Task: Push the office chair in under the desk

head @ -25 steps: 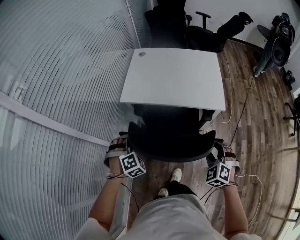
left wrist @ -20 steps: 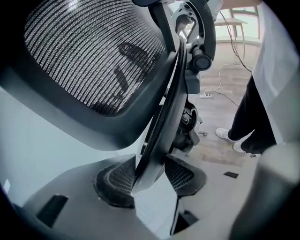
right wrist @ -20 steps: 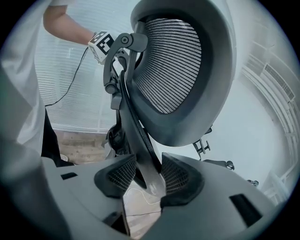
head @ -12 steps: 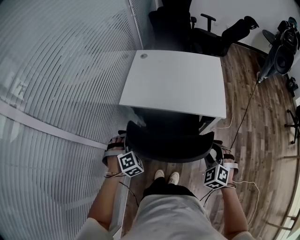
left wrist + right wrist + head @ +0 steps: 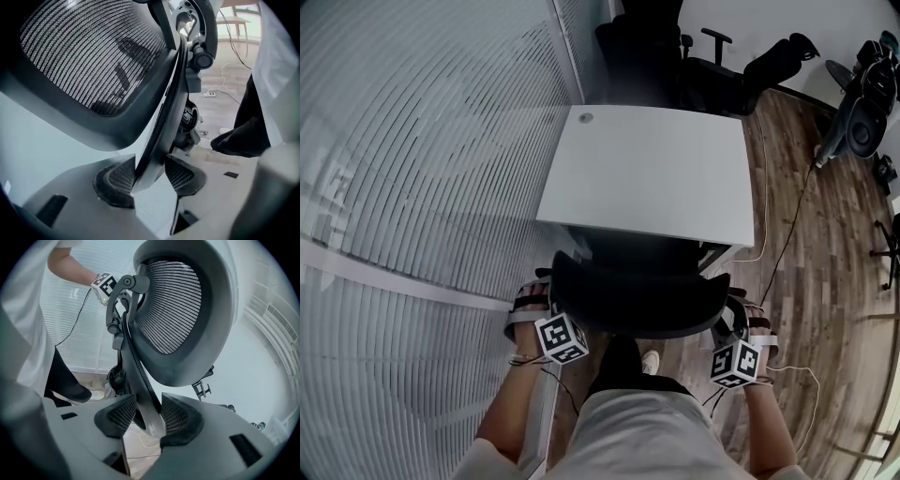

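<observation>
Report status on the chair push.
Left gripper and right gripper both clamped on the office chair back frame. Seat under desk, backrest just outside its edge. No blocker visible; floor cable lies off right.

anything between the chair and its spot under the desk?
Nothing visible. The office chair sits partly under the desk; left gripper and right gripper are shut on its backrest frame. A floor cable runs right of the desk, off the path. Under the desktop is hidden.

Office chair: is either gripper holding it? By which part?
Both. The left gripper has its jaws shut on the left side edge of the office chair at the backrest frame; the right gripper has its jaws shut on the right side edge.
</observation>
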A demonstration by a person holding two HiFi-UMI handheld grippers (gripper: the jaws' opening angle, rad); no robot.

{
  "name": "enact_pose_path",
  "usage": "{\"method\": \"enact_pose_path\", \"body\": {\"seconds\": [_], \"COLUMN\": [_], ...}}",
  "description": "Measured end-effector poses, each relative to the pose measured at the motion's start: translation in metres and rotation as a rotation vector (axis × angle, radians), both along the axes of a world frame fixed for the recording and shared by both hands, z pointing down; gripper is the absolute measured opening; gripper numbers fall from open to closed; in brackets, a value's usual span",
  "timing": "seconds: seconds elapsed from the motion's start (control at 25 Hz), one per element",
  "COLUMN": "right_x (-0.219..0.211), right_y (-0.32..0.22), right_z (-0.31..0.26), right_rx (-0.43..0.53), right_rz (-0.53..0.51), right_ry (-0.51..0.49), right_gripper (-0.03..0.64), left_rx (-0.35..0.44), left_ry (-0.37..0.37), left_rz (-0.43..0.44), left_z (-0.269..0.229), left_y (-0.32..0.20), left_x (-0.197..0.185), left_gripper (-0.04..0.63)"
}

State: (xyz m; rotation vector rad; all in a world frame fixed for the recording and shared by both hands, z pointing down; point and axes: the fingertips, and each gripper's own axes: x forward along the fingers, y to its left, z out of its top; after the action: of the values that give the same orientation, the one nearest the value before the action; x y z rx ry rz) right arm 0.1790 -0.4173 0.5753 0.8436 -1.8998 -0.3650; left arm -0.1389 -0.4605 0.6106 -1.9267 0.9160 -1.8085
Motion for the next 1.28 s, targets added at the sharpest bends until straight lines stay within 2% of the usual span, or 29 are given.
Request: {"method": "enact_pose_path", "body": {"seconds": [0.44, 1.28], "right_x": [-0.005, -0.006], "right_y": [-0.020, -0.086], "right_z": [-0.005, 0.000], "right_rx": [0.028, 0.023], "right_rz": [0.020, 0.043], "right_ry": [-0.007, 0.012], "right_gripper": [0.178, 0.175], "left_rx": [0.008, 0.035], "left_ry": [0.015, 0.015], "left_rz": [0.016, 0.037], "left_z": [-0.008, -0.004], "left_y": [-0.024, -0.094], "left_x": [-0.002, -0.003], "left_gripper": [0.202, 0.202]}}
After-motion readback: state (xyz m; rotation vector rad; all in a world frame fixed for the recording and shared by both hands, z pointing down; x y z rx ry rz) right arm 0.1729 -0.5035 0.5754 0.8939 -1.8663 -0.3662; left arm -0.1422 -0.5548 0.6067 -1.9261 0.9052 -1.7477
